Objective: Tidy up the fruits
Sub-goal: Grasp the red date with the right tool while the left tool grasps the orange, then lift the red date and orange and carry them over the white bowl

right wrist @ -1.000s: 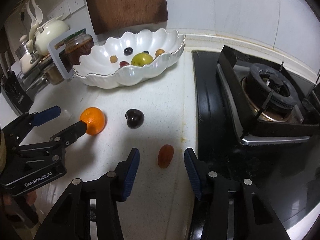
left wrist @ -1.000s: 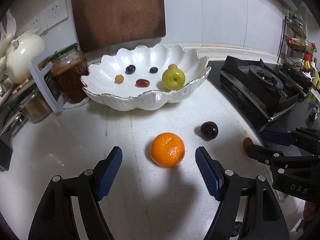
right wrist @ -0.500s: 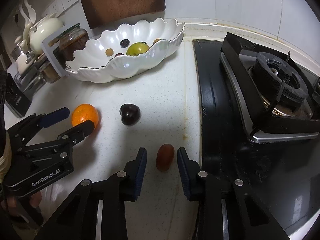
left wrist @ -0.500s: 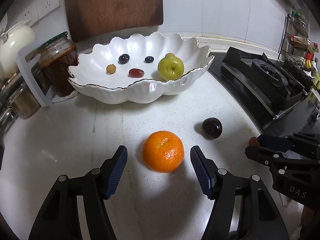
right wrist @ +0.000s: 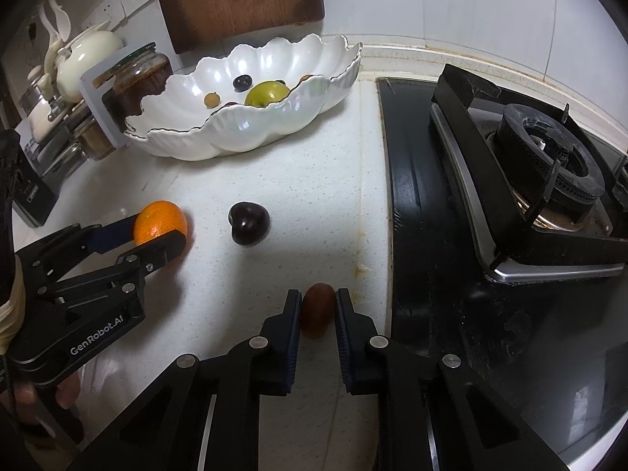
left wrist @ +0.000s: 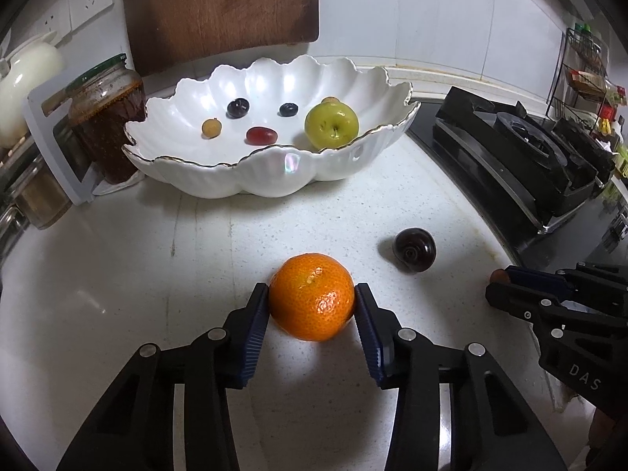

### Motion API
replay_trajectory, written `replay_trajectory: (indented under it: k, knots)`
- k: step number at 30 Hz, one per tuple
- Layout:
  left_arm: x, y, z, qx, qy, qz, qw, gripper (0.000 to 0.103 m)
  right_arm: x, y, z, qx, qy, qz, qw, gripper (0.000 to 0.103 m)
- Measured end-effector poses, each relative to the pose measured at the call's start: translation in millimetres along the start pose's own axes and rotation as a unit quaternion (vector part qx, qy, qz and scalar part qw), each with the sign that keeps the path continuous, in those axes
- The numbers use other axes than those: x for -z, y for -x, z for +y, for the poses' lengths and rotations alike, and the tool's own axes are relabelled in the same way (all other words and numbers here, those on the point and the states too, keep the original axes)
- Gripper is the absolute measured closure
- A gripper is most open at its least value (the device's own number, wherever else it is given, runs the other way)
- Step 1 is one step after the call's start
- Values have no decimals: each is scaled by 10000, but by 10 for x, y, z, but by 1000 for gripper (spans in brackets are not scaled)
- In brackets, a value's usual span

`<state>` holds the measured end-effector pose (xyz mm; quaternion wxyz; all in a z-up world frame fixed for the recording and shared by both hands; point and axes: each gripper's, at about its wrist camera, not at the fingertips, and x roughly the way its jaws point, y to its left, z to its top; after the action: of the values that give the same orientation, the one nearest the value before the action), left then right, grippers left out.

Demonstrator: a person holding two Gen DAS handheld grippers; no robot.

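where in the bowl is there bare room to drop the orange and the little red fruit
The white bowl has bare floor at its front, below the red grape, and along its left wall beside the yellow berry. The right side is crowded by the green apple.

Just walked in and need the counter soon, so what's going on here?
A person is sorting fruit into the white bowl with two handheld claws. The left claw is shut on an orange, and the right claw is shut on a small reddish fruit; both fruits sit on the counter. A dark plum lies between them, untouched. The bowl already holds an apple and some small fruits.
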<state>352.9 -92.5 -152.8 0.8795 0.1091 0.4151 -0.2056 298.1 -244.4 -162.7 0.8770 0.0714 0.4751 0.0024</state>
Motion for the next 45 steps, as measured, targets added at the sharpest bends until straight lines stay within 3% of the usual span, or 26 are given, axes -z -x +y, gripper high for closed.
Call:
replay_trajectory:
  k: [18,45]
  knots:
    - [-28,490,-34,-166,209,-390,9989,61,-47,356,31,-166,123,-428,9989,85]
    - [-310,1146,12,-487,532,-1256,9895,61,-459,1019,171,-272,466,-1737,9833,85]
